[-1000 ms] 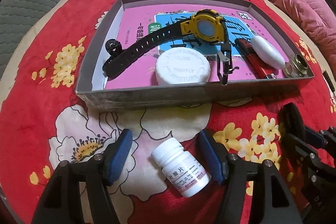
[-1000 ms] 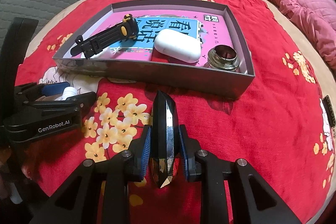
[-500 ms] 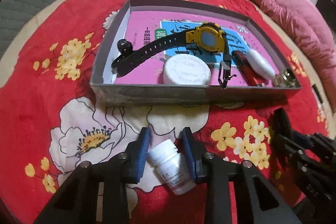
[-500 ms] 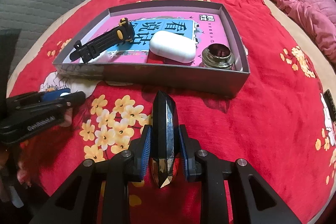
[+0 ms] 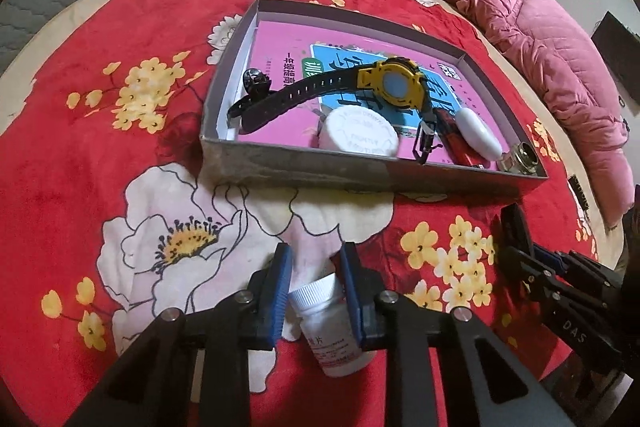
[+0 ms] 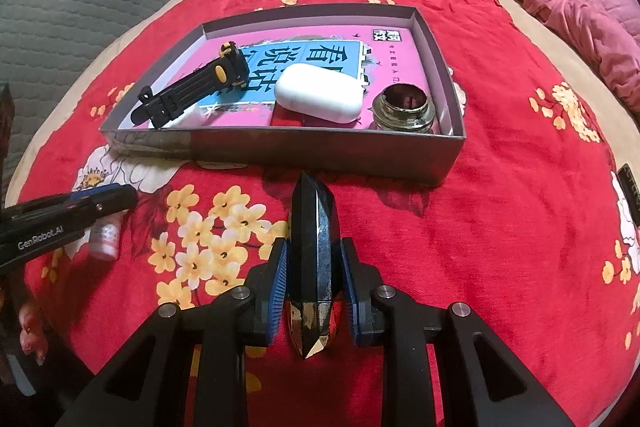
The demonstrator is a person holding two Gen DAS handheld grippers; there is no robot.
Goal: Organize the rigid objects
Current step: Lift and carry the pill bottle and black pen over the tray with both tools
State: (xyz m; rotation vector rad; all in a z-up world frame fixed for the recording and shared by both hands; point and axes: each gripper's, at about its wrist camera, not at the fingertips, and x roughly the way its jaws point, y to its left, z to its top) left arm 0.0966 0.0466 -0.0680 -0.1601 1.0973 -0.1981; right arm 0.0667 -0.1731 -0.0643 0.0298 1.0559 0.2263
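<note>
The left hand-held gripper [image 5: 314,281] is closing its blue pads on the small white pill bottle [image 5: 328,323], which sits between them just in front of the grey box [image 5: 304,169] on the red floral blanket [image 5: 120,131]; the pads look pressed against the bottle's cap and shoulder, though the fisheye edge makes firm contact hard to confirm. The bottle is taken near its top, probably so it can be lifted over the box's near wall. The right hand-held gripper [image 6: 314,281] is clamped on one dark faceted crystal [image 6: 314,251], held lengthwise with its tip pointing toward the box, seemingly waiting its turn. Inside the box, on a pink booklet [image 5: 280,67], lie things already sorted: one yellow-faced watch [image 5: 394,87] with a black strap, one white round lid [image 5: 360,133] near the front wall, one white oval case [image 6: 320,93], one red lighter [image 5: 454,139] beside it, one metal ring fitting [image 6: 404,109] in the box's right front corner, and one small dark round piece [image 5: 256,81] at its left wall. Two items remain outside the box, one per gripper.
</note>
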